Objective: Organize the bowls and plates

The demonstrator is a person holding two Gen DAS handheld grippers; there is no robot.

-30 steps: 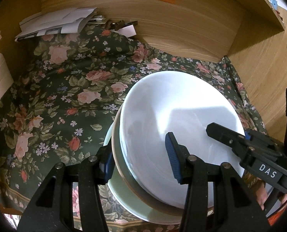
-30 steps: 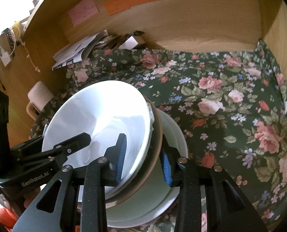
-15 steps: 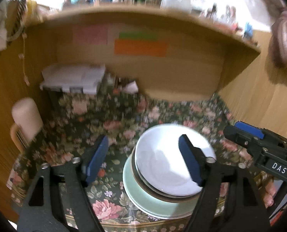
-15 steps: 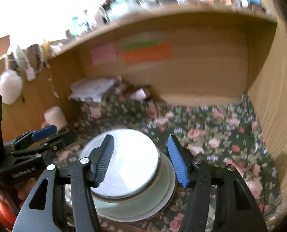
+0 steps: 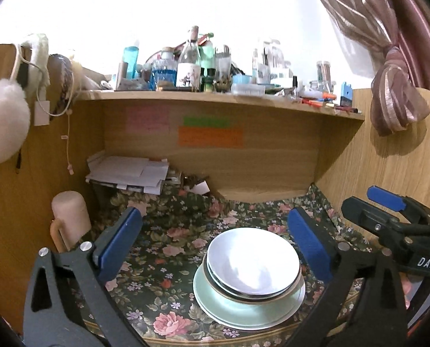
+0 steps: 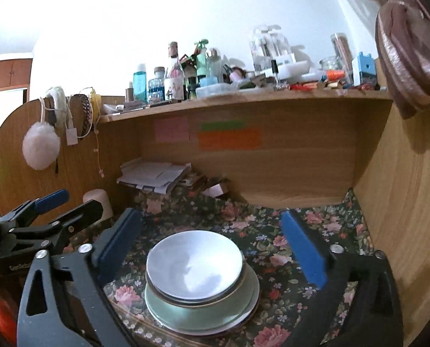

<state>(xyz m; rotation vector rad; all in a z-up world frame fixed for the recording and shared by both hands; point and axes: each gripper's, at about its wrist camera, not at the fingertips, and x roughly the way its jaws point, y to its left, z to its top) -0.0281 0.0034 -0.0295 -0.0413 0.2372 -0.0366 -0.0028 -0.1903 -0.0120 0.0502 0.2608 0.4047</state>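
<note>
A stack of dishes stands on the floral cloth near the front edge. On top is a white bowl [image 5: 254,263] [image 6: 194,263], under it a gold-rimmed brown dish [image 5: 284,290] [image 6: 245,282], and at the bottom a pale green plate [image 5: 244,312] [image 6: 186,315]. My left gripper [image 5: 213,244] hangs back from and above the stack, its jaws opening wide with nothing touching the blue pads. My right gripper [image 6: 212,245] is likewise pulled back above the stack, jaws opening, nothing held. Each gripper shows at the edge of the other's view.
A wooden desk alcove surrounds the cloth, with a cluttered shelf [image 5: 215,98] of bottles overhead. A pile of papers [image 5: 128,173] lies at the back left, and a pink cylinder [image 5: 70,217] stands at the left. A wooden side wall [image 6: 403,202] is close on the right.
Both grippers let go of the stack's rims, opened wide, and drew back and up. The view tilted up from the plates to the whole alcove and shelf.
</note>
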